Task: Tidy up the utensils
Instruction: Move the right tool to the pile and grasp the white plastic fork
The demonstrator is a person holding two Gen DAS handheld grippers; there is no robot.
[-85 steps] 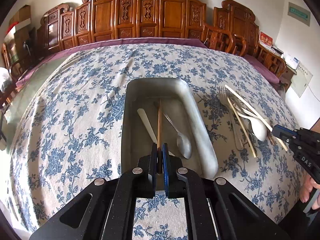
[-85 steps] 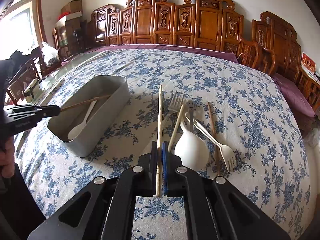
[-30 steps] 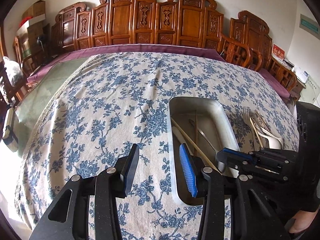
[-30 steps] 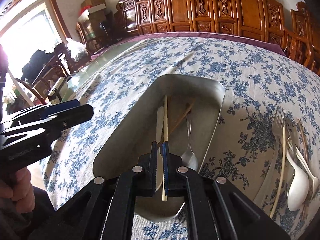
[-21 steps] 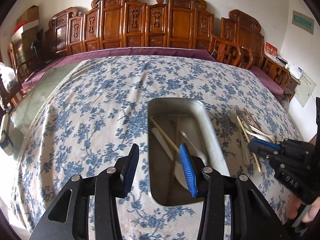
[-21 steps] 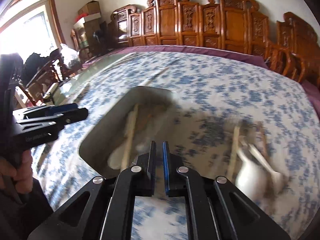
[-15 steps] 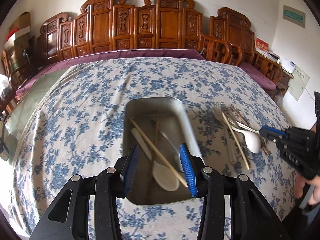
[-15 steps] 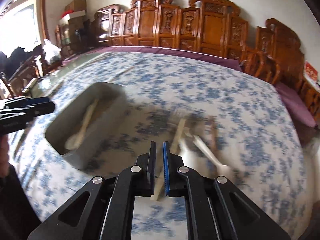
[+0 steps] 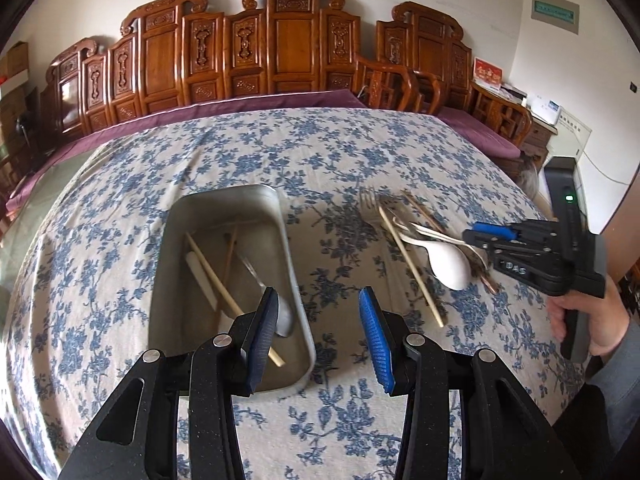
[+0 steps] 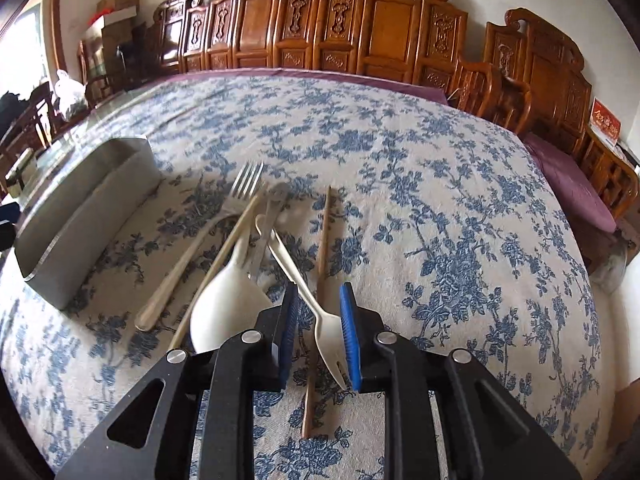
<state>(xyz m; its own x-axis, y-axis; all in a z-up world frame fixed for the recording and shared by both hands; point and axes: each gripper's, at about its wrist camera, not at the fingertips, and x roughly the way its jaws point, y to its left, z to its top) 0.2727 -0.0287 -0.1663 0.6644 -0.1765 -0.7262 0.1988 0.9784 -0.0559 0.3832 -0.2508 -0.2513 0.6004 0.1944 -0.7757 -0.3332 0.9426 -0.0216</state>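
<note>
A grey metal tray [image 9: 294, 264] sits on the floral tablecloth and holds chopsticks [image 9: 228, 276], a white utensil and a metal spoon [image 9: 280, 312]. My left gripper [image 9: 318, 332] is open and empty above the tray's near right corner. Right of the tray lies a pile: a metal fork [image 10: 200, 240], a light chopstick [image 10: 224, 252], a white spoon [image 10: 224, 308], a white plastic fork [image 10: 304, 288] and a brown chopstick [image 10: 322, 256]. My right gripper [image 10: 318, 328] is open, its jaws on either side of the white fork and brown chopstick. It also shows in the left wrist view [image 9: 520, 248].
The tray [image 10: 80, 208] shows at the left in the right wrist view. Carved wooden chairs [image 9: 280, 48] line the table's far side. A purple cloth edge [image 9: 240, 104] borders the far rim. The person's hand [image 9: 588, 320] holds the right gripper.
My left gripper let go of its chopstick in the tray and opened. My right gripper dropped its chopstick in the tray, swung back to the pile and opened over the white fork.
</note>
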